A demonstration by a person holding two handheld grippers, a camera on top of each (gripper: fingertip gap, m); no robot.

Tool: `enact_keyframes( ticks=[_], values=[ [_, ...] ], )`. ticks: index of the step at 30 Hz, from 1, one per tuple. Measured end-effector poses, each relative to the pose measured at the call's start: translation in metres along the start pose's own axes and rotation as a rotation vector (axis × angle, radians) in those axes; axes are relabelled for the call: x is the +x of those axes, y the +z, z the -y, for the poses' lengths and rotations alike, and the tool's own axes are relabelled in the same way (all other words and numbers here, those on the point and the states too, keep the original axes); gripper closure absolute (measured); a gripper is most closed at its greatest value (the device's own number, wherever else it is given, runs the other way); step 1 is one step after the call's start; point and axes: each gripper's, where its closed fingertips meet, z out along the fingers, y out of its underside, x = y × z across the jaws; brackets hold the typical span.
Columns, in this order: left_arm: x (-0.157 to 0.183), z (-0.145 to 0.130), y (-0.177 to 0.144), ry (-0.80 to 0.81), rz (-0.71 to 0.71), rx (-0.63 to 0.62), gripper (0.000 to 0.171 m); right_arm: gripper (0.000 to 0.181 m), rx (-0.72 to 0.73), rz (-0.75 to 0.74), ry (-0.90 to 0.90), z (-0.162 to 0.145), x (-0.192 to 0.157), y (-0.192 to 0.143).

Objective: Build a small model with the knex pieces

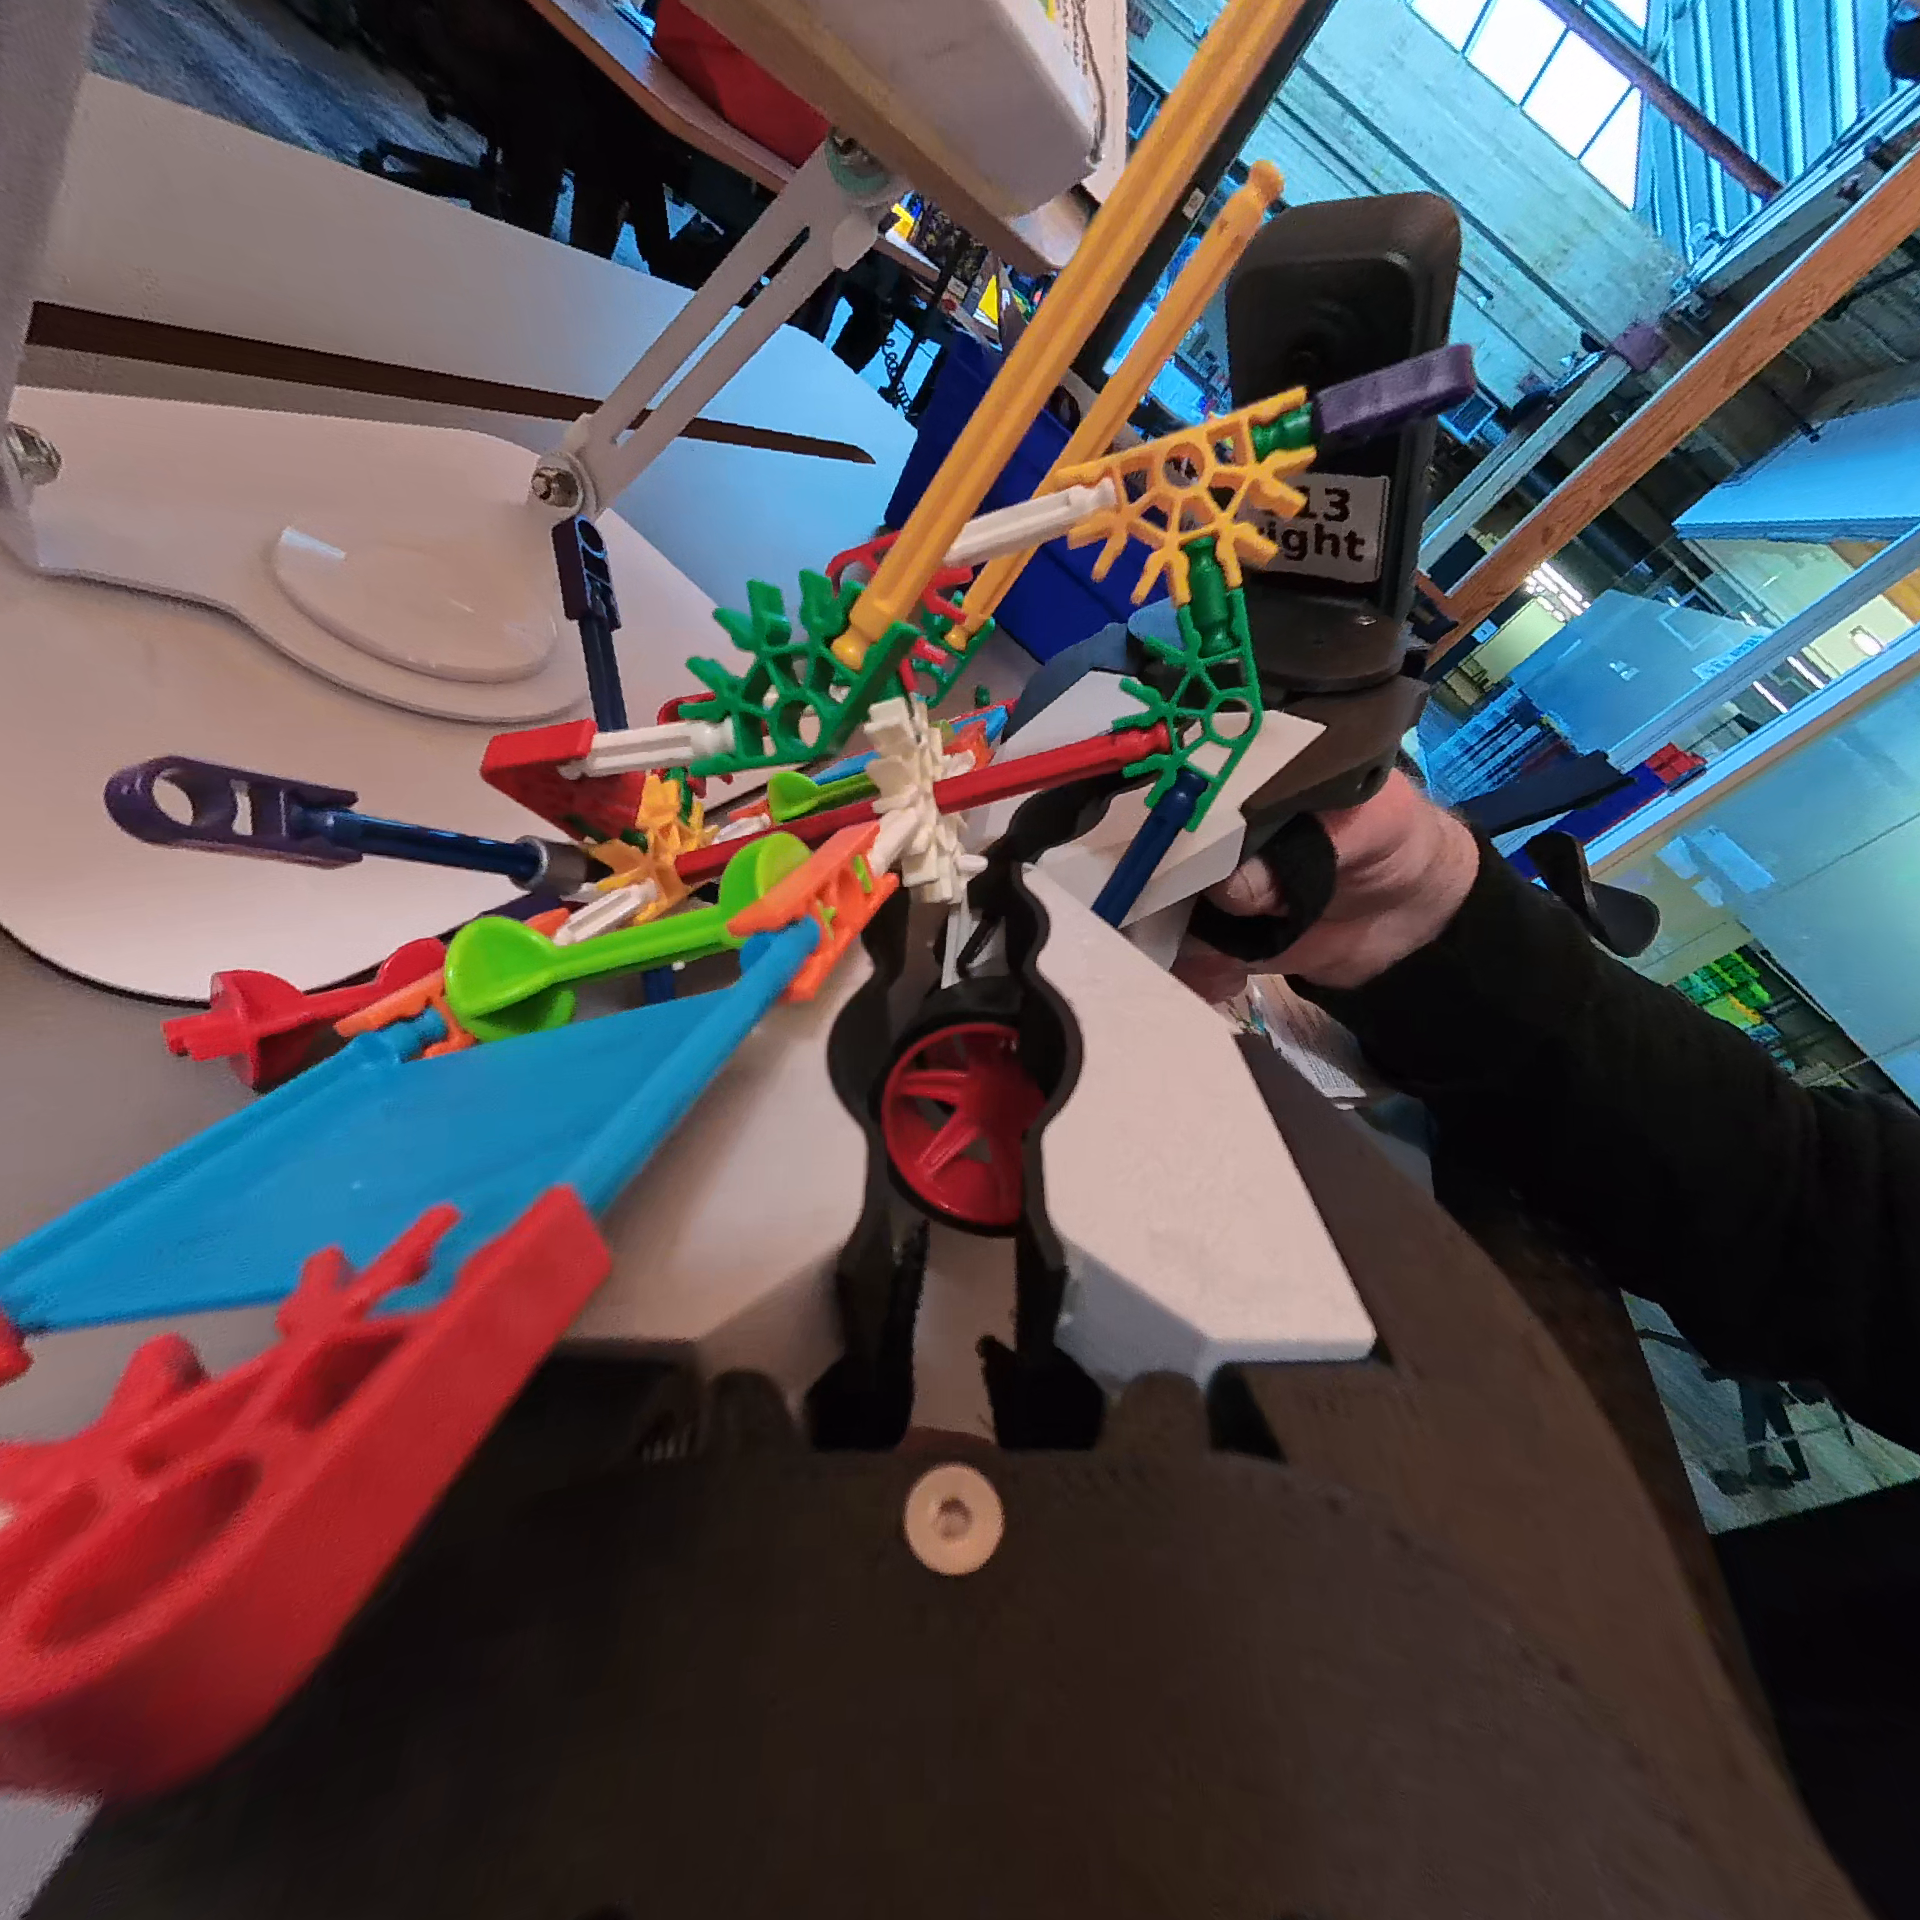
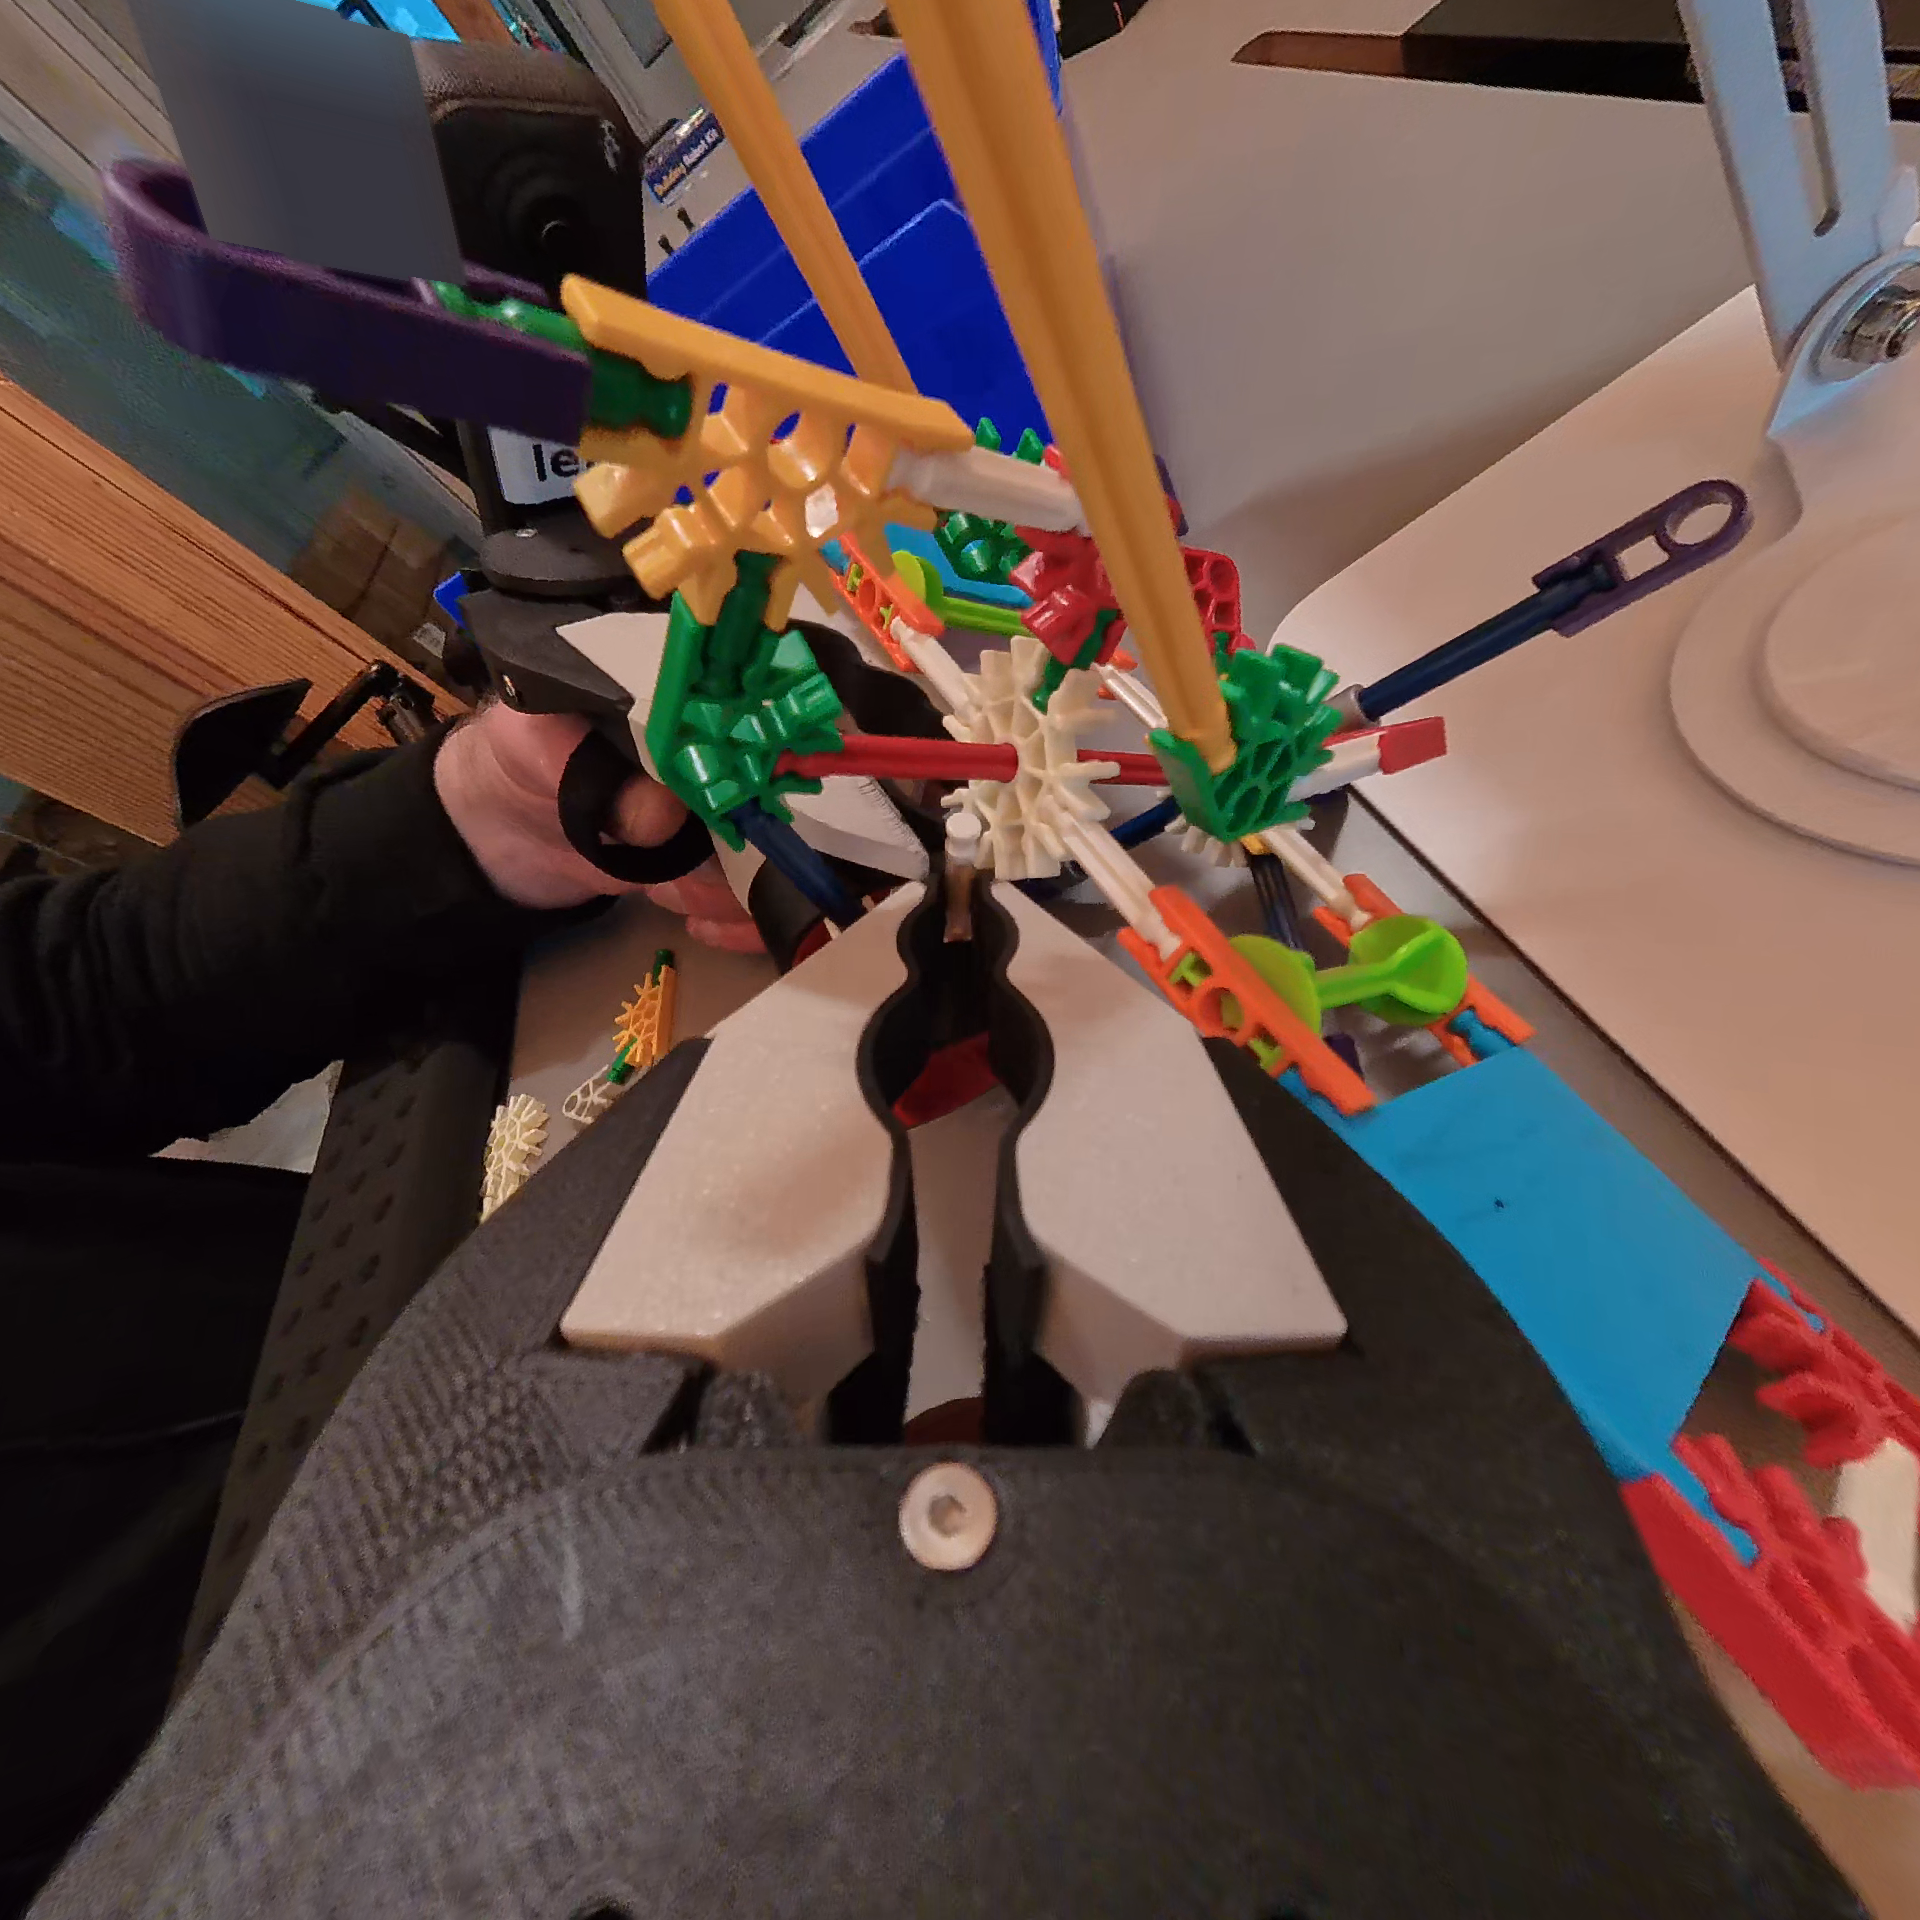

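Observation:
A many-coloured rod-and-connector model lies on the white table, built around a white snowflake connector (image 1: 920, 800) (image 2: 1023, 769). Two long yellow rods (image 1: 1049, 343) (image 2: 1070, 343) stick up from it. My left gripper (image 1: 961, 904) is shut on a red wheel with a black tyre (image 1: 961, 1117), held in the round hollow of its jaws. My right gripper (image 2: 961, 894) is shut on a short thin rod (image 2: 961, 831) just below the white connector. A red part shows through its jaw hollow. The two grippers face each other, tips almost touching. A hand (image 1: 1361, 883) holds the right gripper.
A white stand base (image 1: 416, 613) (image 2: 1829, 665) and its bracket arm sit beside the model. A blue bin (image 1: 997, 488) (image 2: 914, 260) stands behind. The model's blue panel (image 1: 364, 1153) (image 2: 1538, 1216) reaches toward the cameras. Loose connectors (image 2: 639, 1013) lie on the table near the sleeve. Left and right tips are no more than a few centimetres apart.

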Motion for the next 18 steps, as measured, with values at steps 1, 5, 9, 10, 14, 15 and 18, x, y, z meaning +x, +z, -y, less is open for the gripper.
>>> enact_keyframes(
  ticks=[1, 5, 9, 10, 14, 15, 18],
  values=[
    [-0.0001, 0.0006, -0.0002, -0.003, -0.001, 0.003, 0.155, 0.179, 0.001, -0.001, 0.002, 0.0004, 0.0000, 0.0003],
    [-0.0026, 0.0017, -0.0007, -0.024, 0.003, 0.009, 0.156, 0.179, -0.002, -0.003, 0.005, 0.0015, 0.0000, 0.0008],
    [-0.0015, 0.0025, -0.0011, -0.027, -0.009, 0.013, 0.153, 0.179, -0.007, -0.010, 0.005, 0.0023, -0.0003, 0.0010],
    [-0.0009, 0.0027, -0.0010, -0.021, -0.010, 0.015, 0.153, 0.179, -0.009, -0.013, 0.004, 0.0025, -0.0002, 0.0010],
    [-0.0008, 0.0021, -0.0007, -0.017, -0.008, 0.012, 0.155, 0.179, -0.017, -0.022, 0.010, 0.0015, 0.0006, 0.0012],
    [-0.0010, 0.0023, -0.0009, -0.019, -0.008, 0.013, 0.155, 0.179, -0.015, -0.024, 0.009, 0.0018, 0.0007, 0.0015],
    [-0.0016, 0.0025, -0.0011, -0.020, -0.005, 0.015, 0.157, 0.180, -0.016, -0.032, 0.004, 0.0019, 0.0014, 0.0019]
  ],
)
